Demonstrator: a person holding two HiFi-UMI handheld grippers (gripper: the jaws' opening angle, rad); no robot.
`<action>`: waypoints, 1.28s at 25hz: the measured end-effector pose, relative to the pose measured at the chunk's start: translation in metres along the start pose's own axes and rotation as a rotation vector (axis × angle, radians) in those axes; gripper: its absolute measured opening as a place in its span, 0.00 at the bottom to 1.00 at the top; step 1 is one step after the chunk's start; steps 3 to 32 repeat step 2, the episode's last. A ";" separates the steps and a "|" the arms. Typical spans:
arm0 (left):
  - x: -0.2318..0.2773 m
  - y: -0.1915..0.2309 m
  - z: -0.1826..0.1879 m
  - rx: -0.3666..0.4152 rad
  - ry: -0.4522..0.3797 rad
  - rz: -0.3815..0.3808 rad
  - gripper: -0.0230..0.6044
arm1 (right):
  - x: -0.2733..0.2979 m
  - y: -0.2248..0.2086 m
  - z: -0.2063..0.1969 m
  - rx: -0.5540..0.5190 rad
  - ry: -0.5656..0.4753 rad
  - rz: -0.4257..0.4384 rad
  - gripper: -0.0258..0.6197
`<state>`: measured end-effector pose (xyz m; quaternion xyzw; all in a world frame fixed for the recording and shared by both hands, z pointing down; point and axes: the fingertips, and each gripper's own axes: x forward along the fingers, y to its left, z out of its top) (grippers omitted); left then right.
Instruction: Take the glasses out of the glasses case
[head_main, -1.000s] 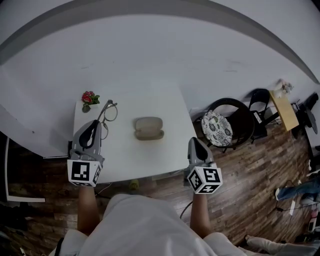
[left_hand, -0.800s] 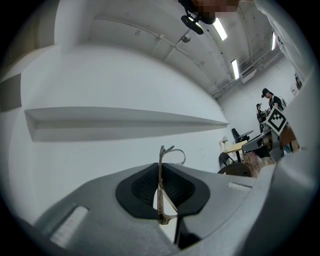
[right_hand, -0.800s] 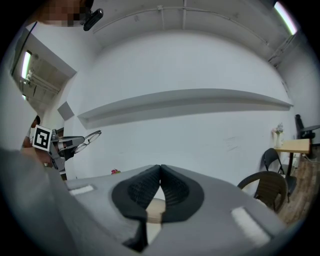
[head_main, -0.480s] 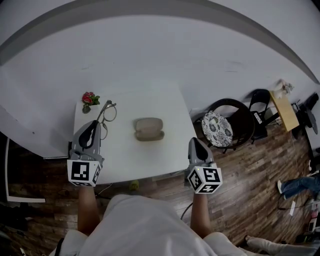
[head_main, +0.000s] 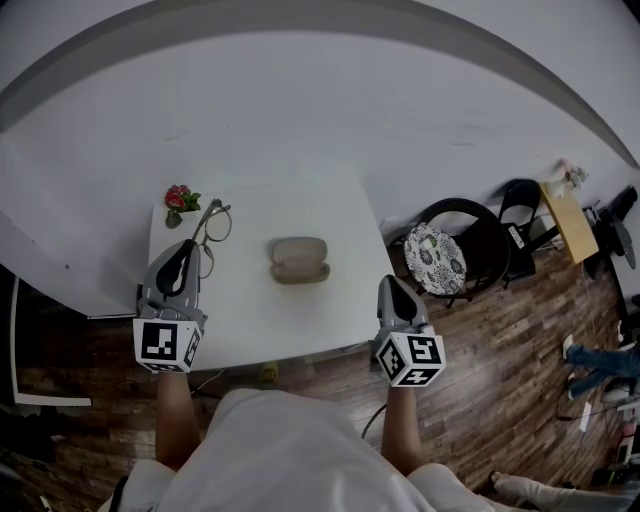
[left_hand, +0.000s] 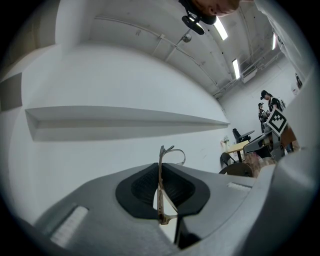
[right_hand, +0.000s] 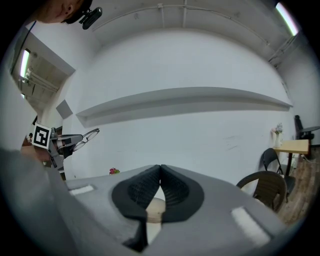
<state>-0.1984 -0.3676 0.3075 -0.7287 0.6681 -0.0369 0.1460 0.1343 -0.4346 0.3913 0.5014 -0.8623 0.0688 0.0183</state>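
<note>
A beige glasses case (head_main: 298, 259) lies closed in the middle of the small white table (head_main: 345, 300). Thin-framed glasses (head_main: 212, 226) stick out forward from my left gripper (head_main: 190, 250), raised over the table's left side. That gripper is shut on one temple arm of the glasses (left_hand: 161, 192), with the lenses (left_hand: 173, 154) beyond the jaws. My right gripper (head_main: 388, 291) hangs at the table's right front corner, shut with nothing in it. Past its pads (right_hand: 145, 190) I see a bit of the case (right_hand: 154, 210).
A small red flower (head_main: 178, 196) stands at the table's back left corner. To the right of the table is a black chair with a patterned cushion (head_main: 434, 256). Farther right are another chair (head_main: 518, 222) and a wooden desk (head_main: 562, 218). A white wall runs behind the table.
The glasses in my left gripper have shifted slightly left and away from me. The case and my right gripper have stayed put.
</note>
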 end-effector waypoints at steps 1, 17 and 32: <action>0.000 0.000 0.001 -0.002 -0.001 0.001 0.08 | 0.000 0.001 0.000 0.000 0.000 0.001 0.04; 0.000 0.001 0.002 -0.003 -0.002 0.003 0.08 | 0.001 0.001 -0.001 -0.001 -0.001 0.003 0.04; 0.000 0.001 0.002 -0.003 -0.002 0.003 0.08 | 0.001 0.001 -0.001 -0.001 -0.001 0.003 0.04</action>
